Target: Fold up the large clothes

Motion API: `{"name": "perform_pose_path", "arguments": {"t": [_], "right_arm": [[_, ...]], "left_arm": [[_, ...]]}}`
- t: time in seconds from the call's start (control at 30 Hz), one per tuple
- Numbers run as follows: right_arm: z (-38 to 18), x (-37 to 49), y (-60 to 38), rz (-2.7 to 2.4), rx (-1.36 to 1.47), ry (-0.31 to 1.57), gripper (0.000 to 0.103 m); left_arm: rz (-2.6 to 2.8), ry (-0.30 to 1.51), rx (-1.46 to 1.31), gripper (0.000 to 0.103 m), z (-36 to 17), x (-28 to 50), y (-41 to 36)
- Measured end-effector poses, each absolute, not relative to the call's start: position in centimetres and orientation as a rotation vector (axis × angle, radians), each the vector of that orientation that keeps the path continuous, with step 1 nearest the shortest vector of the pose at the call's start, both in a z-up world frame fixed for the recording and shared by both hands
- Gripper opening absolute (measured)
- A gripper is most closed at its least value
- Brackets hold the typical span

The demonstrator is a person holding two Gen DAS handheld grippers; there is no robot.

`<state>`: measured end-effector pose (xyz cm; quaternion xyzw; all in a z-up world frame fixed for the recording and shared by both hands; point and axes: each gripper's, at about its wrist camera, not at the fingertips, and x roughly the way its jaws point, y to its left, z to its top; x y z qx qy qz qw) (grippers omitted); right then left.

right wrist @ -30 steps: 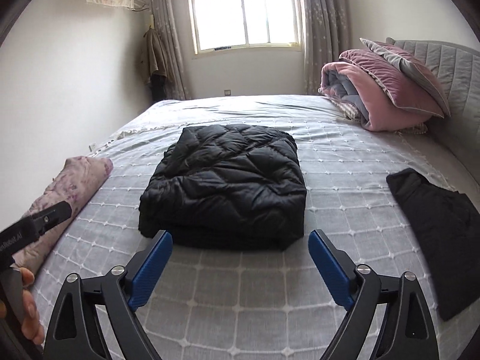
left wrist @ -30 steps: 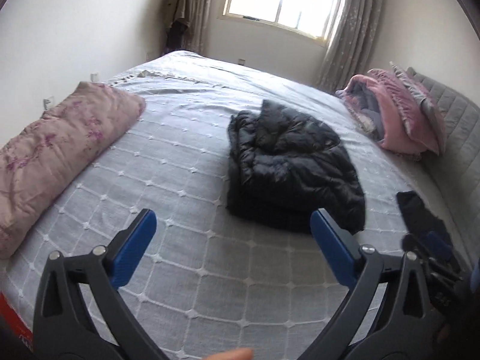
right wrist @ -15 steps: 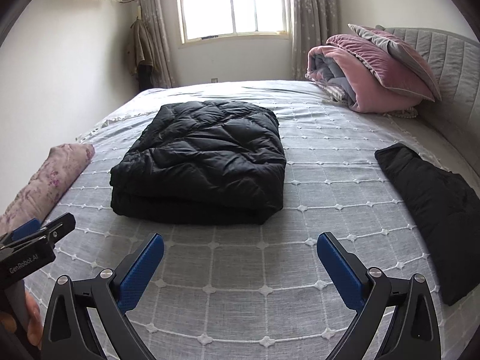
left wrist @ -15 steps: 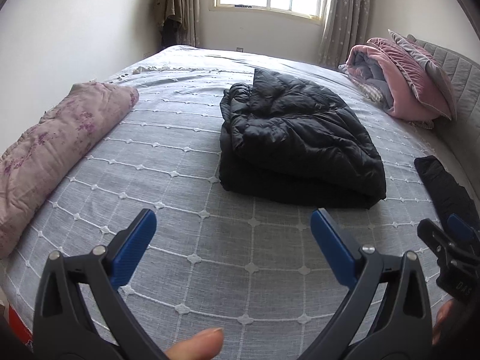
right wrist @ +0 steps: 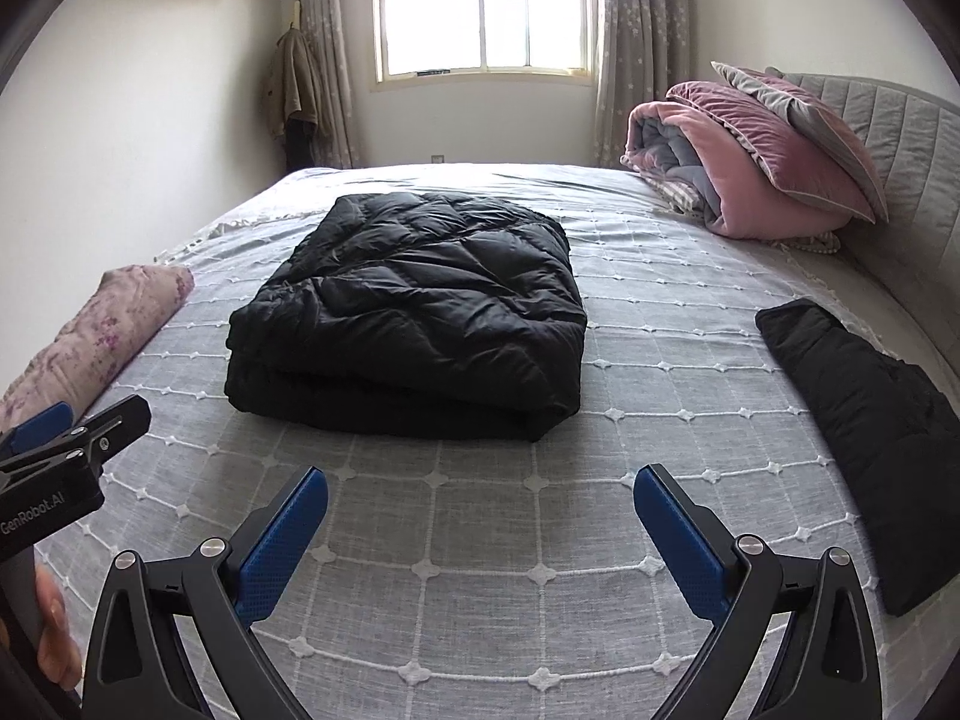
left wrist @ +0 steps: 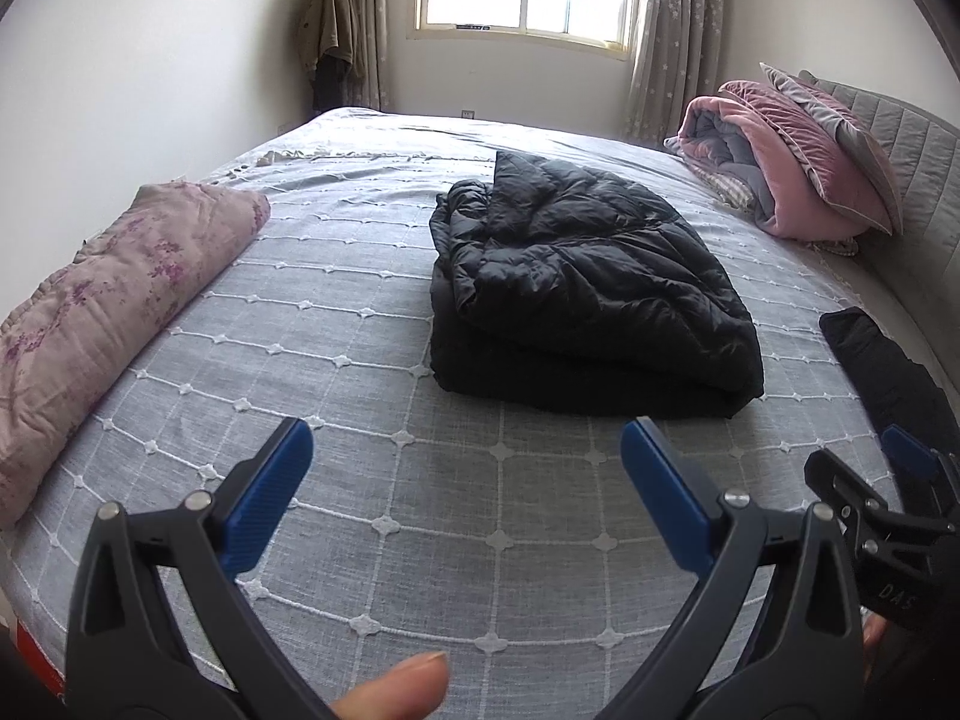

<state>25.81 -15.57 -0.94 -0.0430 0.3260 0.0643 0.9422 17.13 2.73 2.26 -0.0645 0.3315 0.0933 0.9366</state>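
Since the earlier frames, both grippers are being drawn back and levelled, so that the black jacket [right wrist: 408, 312] is being seen farther off and more squarely in both wrist views. Largest of all, the grey bed cover [right wrist: 492, 540] with its white grid stitching is being spread under everything. The jacket is being left folded in a thick rectangular bundle near the middle of the bed, touched by neither gripper. A pink rolled quilt [right wrist: 738, 180] is being kept against the headboard, a floral pink roll [left wrist: 102, 300] is lying along the left edge, and a smaller dark garment [right wrist: 870, 408] is lying flat at the right, well apart from the jacket. The left gripper [left wrist: 468, 480] is being held with its blue pads wide apart over bare cover, empty. The right gripper [right wrist: 480, 528] is likewise being held spread wide, gripping nothing.
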Motion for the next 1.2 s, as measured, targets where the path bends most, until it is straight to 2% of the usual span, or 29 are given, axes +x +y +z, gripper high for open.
{"name": "perform_pose_path", "arguments": {"t": [1.2], "right_arm": [[-1.94, 26.13, -14.97, 0.119, -0.110, 0.696, 0.103]], "left_arm": [[0.192, 0.705, -0.113, 0.102, 1.25, 17.52, 2.41]]}}
